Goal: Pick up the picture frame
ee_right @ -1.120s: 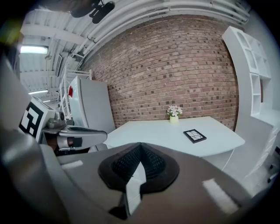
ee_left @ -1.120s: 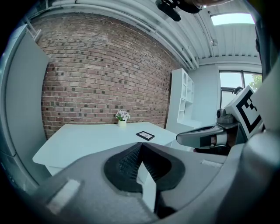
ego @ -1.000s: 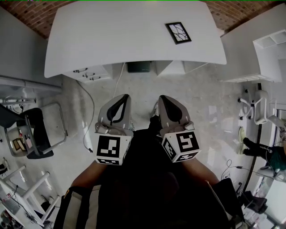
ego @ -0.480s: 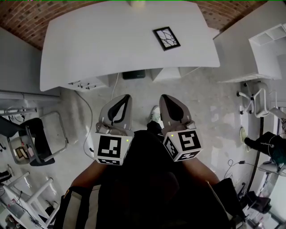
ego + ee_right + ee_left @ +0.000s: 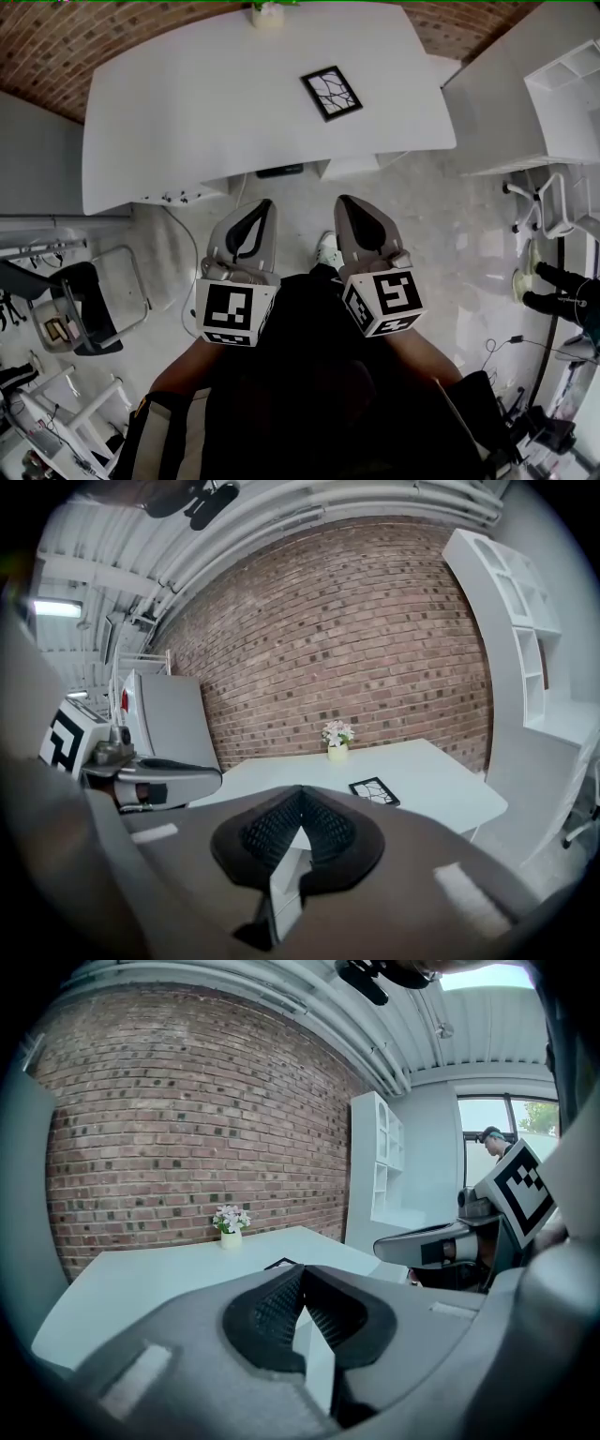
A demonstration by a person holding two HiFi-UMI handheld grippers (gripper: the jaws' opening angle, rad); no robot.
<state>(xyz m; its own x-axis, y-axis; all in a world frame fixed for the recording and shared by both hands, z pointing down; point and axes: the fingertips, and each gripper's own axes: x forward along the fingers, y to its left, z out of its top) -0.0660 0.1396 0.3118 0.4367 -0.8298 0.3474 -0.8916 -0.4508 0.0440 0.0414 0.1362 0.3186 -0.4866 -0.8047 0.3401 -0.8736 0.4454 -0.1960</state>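
**On the white table: picture frame lying flat, both grippers closed and empty**

On the far right part of the white table (image 5: 187, 103), the picture frame (image 5: 331, 93) lies flat, black border with a white cracked-line pattern. A small flower pot (image 5: 267, 11) stands at the table's back edge by the brick wall (image 5: 56, 56). The left gripper (image 5: 263, 202) and right gripper (image 5: 343, 201) hang side by side over the floor, short of the table and well apart from the frame. Both have their jaws pressed together with nothing between them. A white shelf unit (image 5: 572, 84) stands to the right.
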